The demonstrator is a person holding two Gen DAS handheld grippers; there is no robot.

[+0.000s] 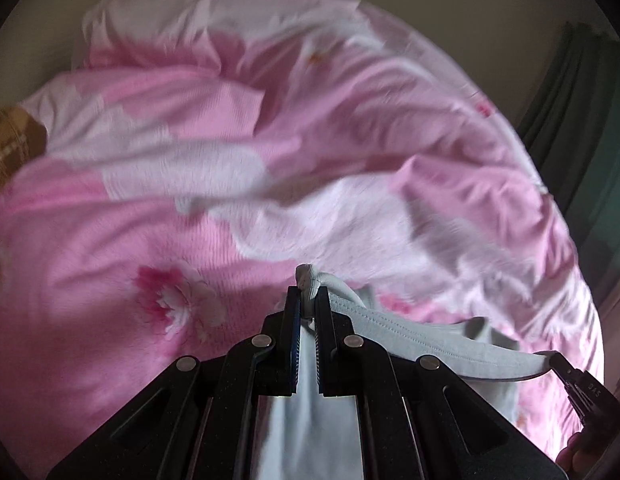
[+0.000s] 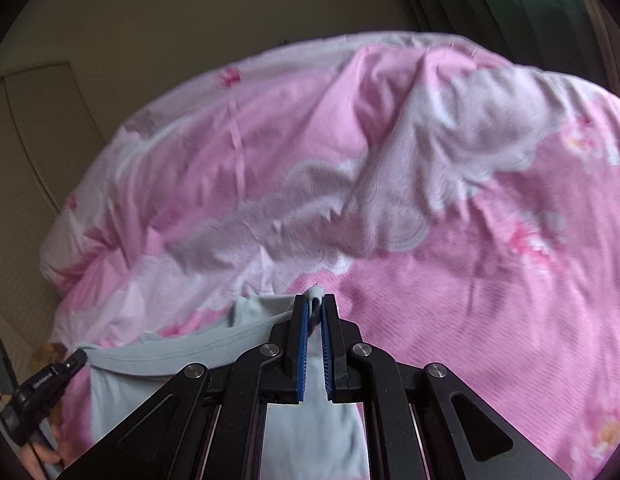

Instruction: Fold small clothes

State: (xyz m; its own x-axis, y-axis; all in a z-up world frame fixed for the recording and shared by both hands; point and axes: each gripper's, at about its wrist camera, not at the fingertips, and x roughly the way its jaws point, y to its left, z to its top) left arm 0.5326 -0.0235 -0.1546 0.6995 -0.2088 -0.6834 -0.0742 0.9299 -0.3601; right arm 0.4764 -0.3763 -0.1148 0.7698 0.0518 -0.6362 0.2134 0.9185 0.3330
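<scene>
Pale grey-blue cotton garment (image 1: 421,340), a small stretchy piece with a stitched hem, hangs stretched between my two tools above the bed, its hem running taut from one to the other and the body drooping below. My left gripper (image 1: 308,300) has its fingers clamped on one bunched corner of the hem; my right gripper (image 2: 315,308) is likewise pinched tight on the opposite corner. Under it lies the rumpled pink floral duvet (image 1: 190,240), full of ridges. I judge the risk to be in the lay-down: each grip holds only a small nub of cloth, so a hard pull apart could slip a corner free. Lowering onto those duvet folds could also leave the garment creased or skewed, spoiling the fold line.
</scene>
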